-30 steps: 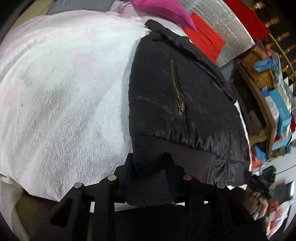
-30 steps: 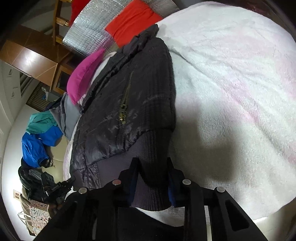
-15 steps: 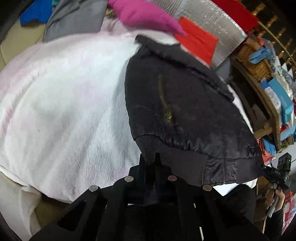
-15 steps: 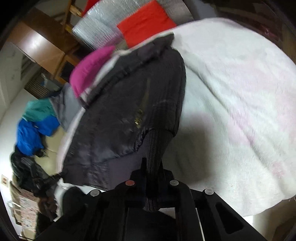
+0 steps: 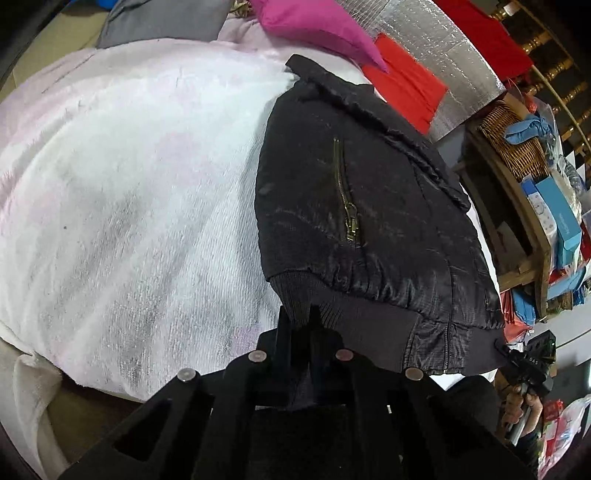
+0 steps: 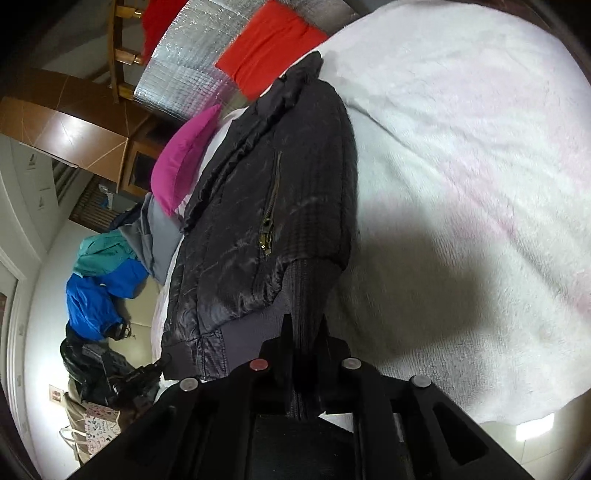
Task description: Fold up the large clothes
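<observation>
A black padded jacket (image 5: 369, 206) with a brass pocket zipper lies folded lengthwise on a white and pink fleece blanket (image 5: 129, 184). Its collar points away from me and its ribbed hem is nearest. My left gripper (image 5: 300, 321) is shut on the left corner of the ribbed hem. In the right wrist view the same jacket (image 6: 273, 206) lies on the blanket (image 6: 461, 166), and my right gripper (image 6: 306, 328) is shut on the ribbed hem at its right corner.
A magenta cushion (image 5: 314, 26), a red cloth (image 5: 406, 92) and a silver foil mat (image 5: 450, 55) lie beyond the collar. A wooden shelf (image 5: 524, 229) with boxes and a wicker basket stands on the right. Blue and teal clothes (image 6: 103, 280) lie on the floor.
Both grippers have closed from open onto the jacket's ribbed hem. The hem corners are now pinched and slightly lifted.
</observation>
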A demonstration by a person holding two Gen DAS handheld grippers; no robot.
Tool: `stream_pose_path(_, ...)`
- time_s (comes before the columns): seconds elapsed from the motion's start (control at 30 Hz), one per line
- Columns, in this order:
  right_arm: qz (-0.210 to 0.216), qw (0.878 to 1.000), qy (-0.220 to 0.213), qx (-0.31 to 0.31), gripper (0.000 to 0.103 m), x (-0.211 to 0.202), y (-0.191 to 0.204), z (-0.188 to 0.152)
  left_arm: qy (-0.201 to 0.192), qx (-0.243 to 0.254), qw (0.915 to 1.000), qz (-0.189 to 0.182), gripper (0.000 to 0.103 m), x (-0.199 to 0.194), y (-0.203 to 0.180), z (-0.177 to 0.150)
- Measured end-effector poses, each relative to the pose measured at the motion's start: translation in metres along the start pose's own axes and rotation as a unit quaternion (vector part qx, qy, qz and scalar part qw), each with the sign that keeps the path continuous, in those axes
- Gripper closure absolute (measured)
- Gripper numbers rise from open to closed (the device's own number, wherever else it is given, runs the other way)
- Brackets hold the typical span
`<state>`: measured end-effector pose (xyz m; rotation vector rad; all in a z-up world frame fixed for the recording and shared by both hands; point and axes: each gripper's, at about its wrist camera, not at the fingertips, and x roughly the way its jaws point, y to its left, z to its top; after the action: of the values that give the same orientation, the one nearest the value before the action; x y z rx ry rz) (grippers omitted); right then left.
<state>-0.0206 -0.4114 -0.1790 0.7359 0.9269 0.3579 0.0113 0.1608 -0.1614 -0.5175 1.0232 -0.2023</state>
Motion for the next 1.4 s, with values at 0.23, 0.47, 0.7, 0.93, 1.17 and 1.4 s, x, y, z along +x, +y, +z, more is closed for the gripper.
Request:
stream_pose_path(0.23, 0.002, 1.000, -0.004, 0.010, 0.074, 0.012, -0.006, 0.004, 0.015, -0.024, 0.9995, -0.015, 0.080, 0.009, 0.003, 0.001)
stream_pose_path(0.47, 0.004, 1.000, 0.006, -0.009, 0.076, 0.016, 0.000, 0.001, 0.010, -0.008, 0.9999, -0.011, 0.081, 0.006, -0.006, 0.001)
stream_pose_path(0.7, -0.010, 0.999, 0.014, -0.032, 0.094, 0.009, 0.019, 0.006, -0.019, 0.008, 0.9997, -0.017, 0.095, -0.015, -0.015, 0.006)
stream_pose_path(0.93, -0.004, 1.000, 0.015, -0.025, 0.094, 0.005, 0.013, 0.006, -0.020, 0.013, 0.9995, -0.019, 0.095, -0.013, -0.015, 0.007)
stream_pose_path(1.17, 0.006, 1.000, 0.010, -0.005, 0.088, 0.013, 0.002, 0.000, -0.001, -0.003, 0.9997, -0.023, 0.086, 0.008, -0.005, 0.006)
stream_pose_path(1.4, 0.005, 1.000, 0.012, 0.002, 0.071, 0.021, -0.001, 0.003, 0.009, 0.002, 0.9996, -0.025, 0.063, 0.016, -0.010, 0.005)
